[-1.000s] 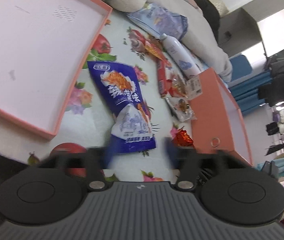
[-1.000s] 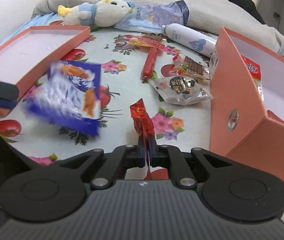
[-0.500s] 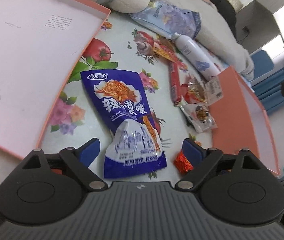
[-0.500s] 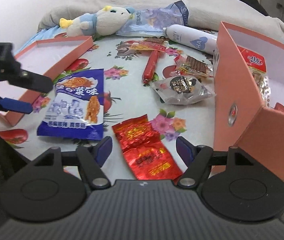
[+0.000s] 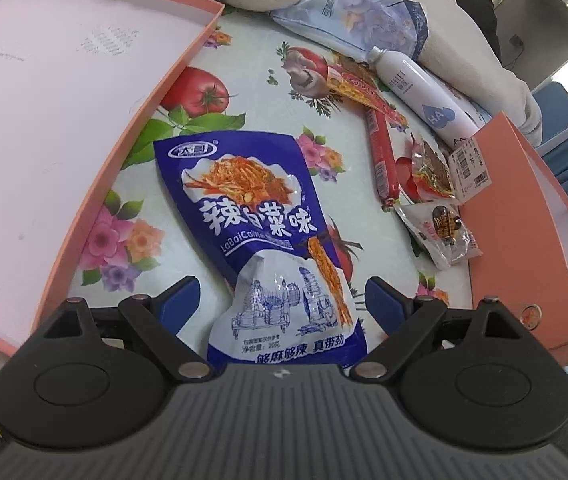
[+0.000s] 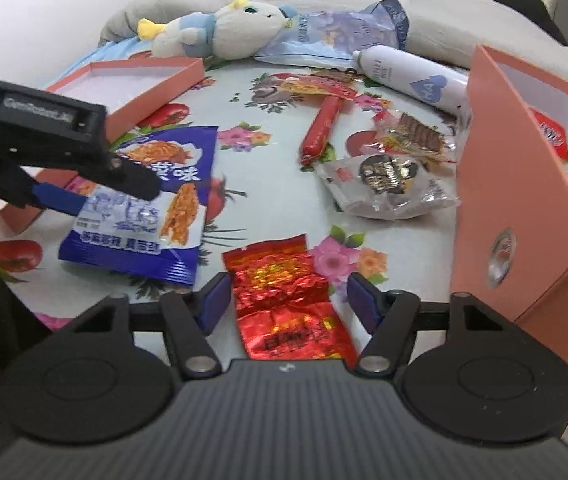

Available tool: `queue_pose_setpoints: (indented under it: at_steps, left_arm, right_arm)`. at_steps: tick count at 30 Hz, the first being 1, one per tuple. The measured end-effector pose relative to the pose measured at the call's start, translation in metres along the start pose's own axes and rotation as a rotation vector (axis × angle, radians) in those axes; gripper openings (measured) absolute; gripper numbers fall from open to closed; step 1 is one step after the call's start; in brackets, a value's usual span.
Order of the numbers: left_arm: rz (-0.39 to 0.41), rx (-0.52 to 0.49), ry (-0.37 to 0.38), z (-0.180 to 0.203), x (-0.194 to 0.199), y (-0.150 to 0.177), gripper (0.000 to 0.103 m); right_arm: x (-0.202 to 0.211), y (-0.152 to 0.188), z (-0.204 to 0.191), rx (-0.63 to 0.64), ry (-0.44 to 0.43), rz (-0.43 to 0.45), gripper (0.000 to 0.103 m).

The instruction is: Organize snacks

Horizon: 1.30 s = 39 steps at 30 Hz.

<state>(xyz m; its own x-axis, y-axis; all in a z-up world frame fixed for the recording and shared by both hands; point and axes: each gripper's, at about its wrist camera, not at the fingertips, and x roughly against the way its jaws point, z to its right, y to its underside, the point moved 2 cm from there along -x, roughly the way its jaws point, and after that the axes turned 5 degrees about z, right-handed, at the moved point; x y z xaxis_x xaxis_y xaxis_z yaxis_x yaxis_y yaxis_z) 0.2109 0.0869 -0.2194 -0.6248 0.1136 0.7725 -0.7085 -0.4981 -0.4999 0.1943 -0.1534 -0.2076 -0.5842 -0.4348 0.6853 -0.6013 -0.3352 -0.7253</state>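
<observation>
Blue snack bag lies between left gripper's spread jaws, seemingly untouched.

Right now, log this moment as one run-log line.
left hand-held gripper: open, straddling blue spicy-cabbage snack bag | right hand-held gripper: closing, pads off crinkled red foil packet | both flat on floral tablecloth

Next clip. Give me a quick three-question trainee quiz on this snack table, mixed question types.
1. True or false: the blue snack bag lies inside the shallow pink tray.
2. Which packet lies between the right claw's fingers? A) red foil packet B) red sausage stick C) white spray bottle
3. Fill in: the left claw straddles the ____ bag.

Key: 1 false, it lies on the floral tablecloth; 2 A; 3 blue.
</observation>
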Motion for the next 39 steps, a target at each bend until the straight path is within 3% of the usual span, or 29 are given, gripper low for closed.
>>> queue_pose_setpoints:
  at_steps: [3,9,15,18,20,29,39]
  left_arm:
    - [0.035,-0.014,-0.044,0.003,0.000,0.002,0.091]
    - [0.019,-0.031,-0.033,0.011,-0.003,0.006,0.089]
    - [0.040,-0.030,-0.030,0.014,-0.003,0.011,0.078]
    - [0.061,-0.011,-0.043,0.013,-0.004,0.009,0.071]
    - [0.069,-0.015,-0.059,0.012,-0.004,0.007,0.059]
    - [0.103,-0.002,-0.035,0.007,0.009,0.012,0.038]
    - [0.119,0.040,-0.002,0.006,0.044,0.023,0.035]
  right_arm:
    - [-0.004,0.001,-0.002,0.005,0.013,-0.008,0.057]
    - [0.000,-0.002,0.000,-0.017,0.055,-0.002,0.055]
    - [0.007,0.005,0.004,-0.084,0.094,-0.013,0.055]
    - [0.010,0.008,0.004,-0.107,0.106,-0.016,0.055]
    - [0.011,0.008,0.003,-0.120,0.112,-0.020,0.055]
    - [0.022,-0.004,0.003,-0.128,0.093,-0.032,0.055]
    - [0.042,-0.028,0.015,-0.210,0.093,-0.025,0.055]
